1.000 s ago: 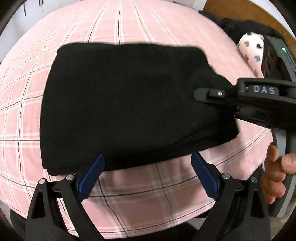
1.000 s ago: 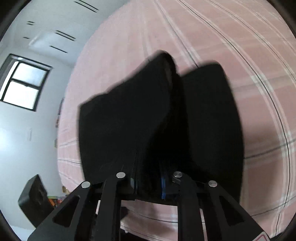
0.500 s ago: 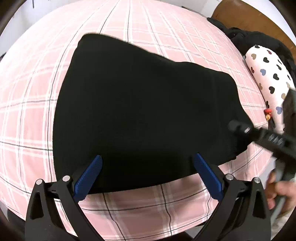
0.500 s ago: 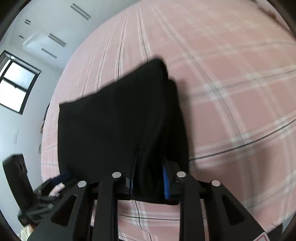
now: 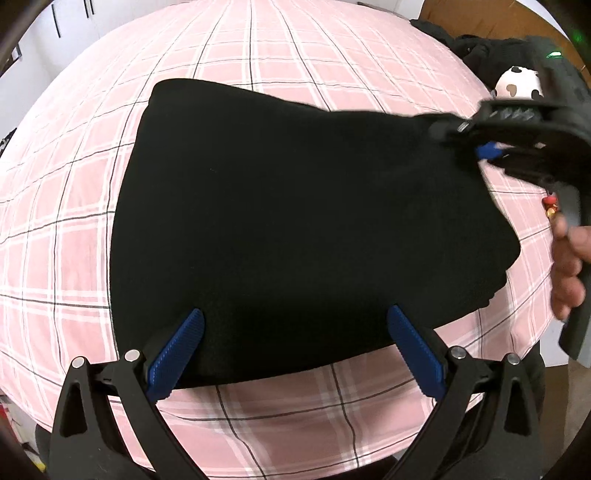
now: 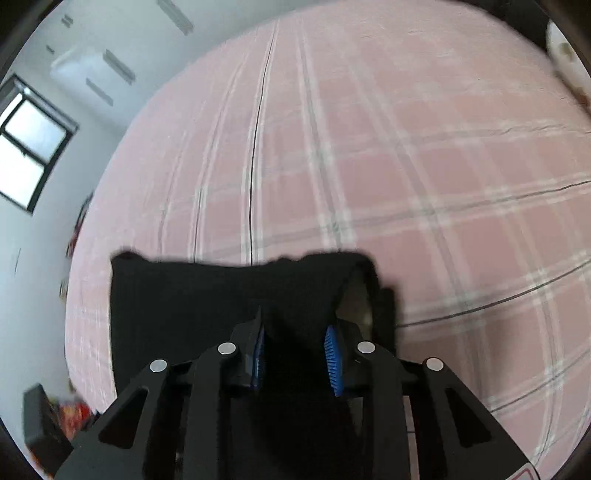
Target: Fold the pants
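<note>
The black pants lie folded into a thick rectangle on the pink plaid bed. My left gripper is open and empty, its blue pads over the near edge of the pants. My right gripper is at the pants' far right corner in the left wrist view. In the right wrist view my right gripper has its jaws partly apart with black pants cloth lying between the blue pads, and a fold edge stands loose on the right.
A white heart-print pillow and dark clothes lie at the bed's far right by a wooden headboard. A window and white wall are on the left of the right wrist view.
My right gripper's jaws have opened from a tight pinch on the pants and it has swung round toward the far corner. The pants have settled flatter. The left gripper stays open.
</note>
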Tool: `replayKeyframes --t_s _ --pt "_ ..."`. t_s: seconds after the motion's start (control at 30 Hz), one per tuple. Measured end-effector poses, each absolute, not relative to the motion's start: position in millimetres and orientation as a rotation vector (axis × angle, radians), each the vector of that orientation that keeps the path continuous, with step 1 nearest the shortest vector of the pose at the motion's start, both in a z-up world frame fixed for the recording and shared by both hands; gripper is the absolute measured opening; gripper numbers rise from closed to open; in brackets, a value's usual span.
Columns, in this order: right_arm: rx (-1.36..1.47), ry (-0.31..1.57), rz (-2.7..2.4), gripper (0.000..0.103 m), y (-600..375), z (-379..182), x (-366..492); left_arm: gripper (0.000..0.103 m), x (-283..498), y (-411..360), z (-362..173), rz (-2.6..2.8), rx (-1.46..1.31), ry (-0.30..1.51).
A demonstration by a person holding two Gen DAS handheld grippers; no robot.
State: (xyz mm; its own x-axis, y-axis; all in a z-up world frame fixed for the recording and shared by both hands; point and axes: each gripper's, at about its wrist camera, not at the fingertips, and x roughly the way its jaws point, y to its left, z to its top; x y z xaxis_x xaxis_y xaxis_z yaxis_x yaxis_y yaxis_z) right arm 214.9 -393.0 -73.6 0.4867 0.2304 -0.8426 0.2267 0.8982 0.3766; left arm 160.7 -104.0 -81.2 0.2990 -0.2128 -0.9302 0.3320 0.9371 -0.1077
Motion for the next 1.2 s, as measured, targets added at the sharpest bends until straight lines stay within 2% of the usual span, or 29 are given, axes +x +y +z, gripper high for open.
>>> replayKeyframes --t_s 0.1,0.17,0.2,0.23,0.37,0.47,0.53,0.7,0.8,0.83,0.87,0.9,1.0,1.13,1.2 --pt "0.475 1.144 -0.012 0.03 -397 -102 215 0.098 163 -107 -83 -0.363 0.117 1.217" --pt "0.493 1.121 0.007 0.033 -399 -108 210 0.098 165 -111 -86 -0.355 0.125 1.223" --pt "0.506 1.11 0.002 0.04 -399 -102 206 0.098 165 -111 -85 -0.356 0.126 1.224" --pt "0.498 1.099 -0.025 0.053 -400 -94 200 0.098 165 -110 -84 -0.358 0.121 1.221" --pt "0.479 1.045 -0.047 0.062 -404 -75 158 0.098 165 -89 -66 -0.361 0.025 1.194" --pt "0.537 1.071 -0.036 0.07 -409 -83 126 0.098 170 -47 -55 -0.333 -0.135 1.178" --pt "0.598 1.106 -0.024 0.076 -410 -98 114 0.098 183 -12 -68 -0.269 -0.267 1.235" --pt "0.782 1.151 0.008 0.078 -410 -135 110 0.098 209 23 -119 -0.203 -0.441 1.35" --pt "0.917 1.146 0.026 0.082 -404 -150 108 0.097 216 20 -133 -0.22 -0.462 1.346" --pt "0.934 1.129 0.027 0.08 -402 -151 109 0.09 216 18 -131 -0.24 -0.459 1.331" --pt "0.938 1.115 0.051 0.073 -399 -151 111 0.055 216 10 -130 -0.275 -0.453 1.317" --pt "0.931 1.127 0.069 0.044 -394 -149 114 0.039 216 0 -128 -0.354 -0.488 1.32" --pt "0.904 1.098 0.105 0.036 -382 -126 113 0.029 214 -2 -108 -0.371 -0.439 1.29" --pt "0.845 1.069 0.219 0.035 -363 -85 93 0.029 200 18 -79 -0.416 -0.446 1.259" --pt "0.787 1.128 0.257 0.036 -347 -92 81 0.031 186 35 -77 -0.407 -0.438 1.279"
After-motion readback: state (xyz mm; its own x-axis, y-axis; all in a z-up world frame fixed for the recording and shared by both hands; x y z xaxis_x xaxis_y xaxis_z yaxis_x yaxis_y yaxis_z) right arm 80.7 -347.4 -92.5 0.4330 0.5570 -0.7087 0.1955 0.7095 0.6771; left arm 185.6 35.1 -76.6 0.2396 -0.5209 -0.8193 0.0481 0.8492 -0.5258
